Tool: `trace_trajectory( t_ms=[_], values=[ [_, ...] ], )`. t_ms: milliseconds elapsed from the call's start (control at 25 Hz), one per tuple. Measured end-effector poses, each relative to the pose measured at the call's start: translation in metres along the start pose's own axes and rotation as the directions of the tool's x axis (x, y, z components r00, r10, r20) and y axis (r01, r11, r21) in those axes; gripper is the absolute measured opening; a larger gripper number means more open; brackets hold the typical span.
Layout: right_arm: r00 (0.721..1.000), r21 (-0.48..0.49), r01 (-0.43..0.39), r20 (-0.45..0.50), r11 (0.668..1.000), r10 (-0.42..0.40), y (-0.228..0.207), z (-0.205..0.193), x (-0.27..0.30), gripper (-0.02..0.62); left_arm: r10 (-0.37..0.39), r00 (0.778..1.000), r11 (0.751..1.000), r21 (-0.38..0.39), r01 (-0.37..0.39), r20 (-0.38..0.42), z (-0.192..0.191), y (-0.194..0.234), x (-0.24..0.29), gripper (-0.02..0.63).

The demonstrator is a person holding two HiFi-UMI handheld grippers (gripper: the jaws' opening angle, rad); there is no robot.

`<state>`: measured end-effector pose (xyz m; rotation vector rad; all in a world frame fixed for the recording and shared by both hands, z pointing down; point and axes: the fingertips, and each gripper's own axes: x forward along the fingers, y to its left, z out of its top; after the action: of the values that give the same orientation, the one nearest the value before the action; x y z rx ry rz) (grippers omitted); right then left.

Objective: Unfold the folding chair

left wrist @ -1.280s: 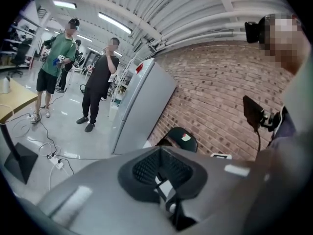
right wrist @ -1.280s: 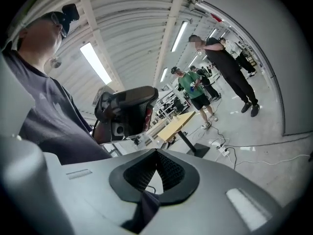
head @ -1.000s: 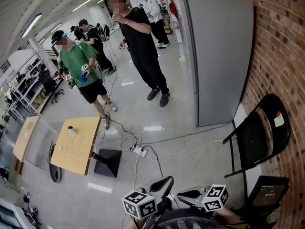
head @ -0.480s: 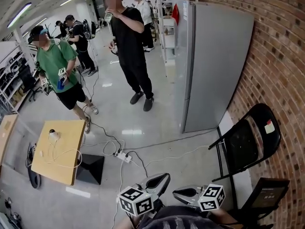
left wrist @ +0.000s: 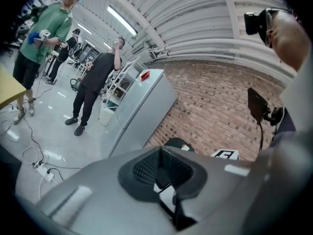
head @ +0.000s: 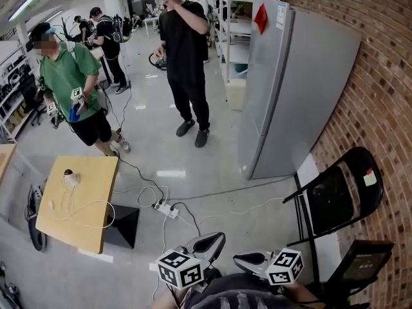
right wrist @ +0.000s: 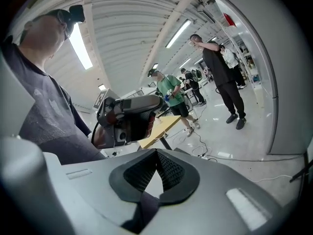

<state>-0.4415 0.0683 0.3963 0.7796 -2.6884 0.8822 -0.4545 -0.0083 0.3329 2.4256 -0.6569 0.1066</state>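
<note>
Left gripper (head: 209, 243): jaws closed, nothing held | right gripper (head: 252, 260): jaws closed, empty too | black folding chair (head: 338, 201): over by the brick wall (head: 386, 108), clear of both

Nothing legible — fridge sticker (head: 261, 18) and folding chair (head: 331, 201) tag (head: 369, 178) too small.

Grey cabinet (head: 302, 89) by brick wall (head: 380, 76); wood table (head: 77, 201), pwr strip (head: 166, 208).

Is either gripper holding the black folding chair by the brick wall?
No, the folding chair stands untouched by the brick wall, well apart from the left gripper and right gripper.
</note>
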Motion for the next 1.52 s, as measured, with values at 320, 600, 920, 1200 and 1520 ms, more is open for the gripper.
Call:
trace_trajectory(
  t_ms=[320,600,920,1200,1520],
  values=[
    [0.999,-0.011,-0.029,-0.029,1.0,0.029,-0.008,0.012,0.019,0.002,0.026,1.0,1.0,-0.002,-0.026,0.012,0.01,0.016,0.002,0.002],
    [0.996,-0.039,-0.086,-0.025,0.996,0.085,-0.042,0.024,-0.006,0.002,0.105,0.994,0.995,-0.003,-0.105,0.029,0.016,0.013,0.038,0.002],
    [0.982,0.061,-0.137,0.137,0.989,0.127,-0.113,0.045,-0.107,0.002,0.112,0.994,0.99,0.09,-0.113,0.006,0.033,-0.053,0.14,0.002],
    [0.963,0.059,-0.245,0.131,0.968,0.236,-0.162,0.034,-0.163,0.002,0.219,0.976,0.971,0.099,-0.217,-0.013,0.018,-0.091,0.206,0.002],
    [0.937,0.068,-0.328,0.146,0.942,0.316,-0.178,0.024,-0.204,0.002,0.28,0.958,0.955,0.123,-0.27,-0.068,0.006,-0.121,0.25,0.002]
  ],
)
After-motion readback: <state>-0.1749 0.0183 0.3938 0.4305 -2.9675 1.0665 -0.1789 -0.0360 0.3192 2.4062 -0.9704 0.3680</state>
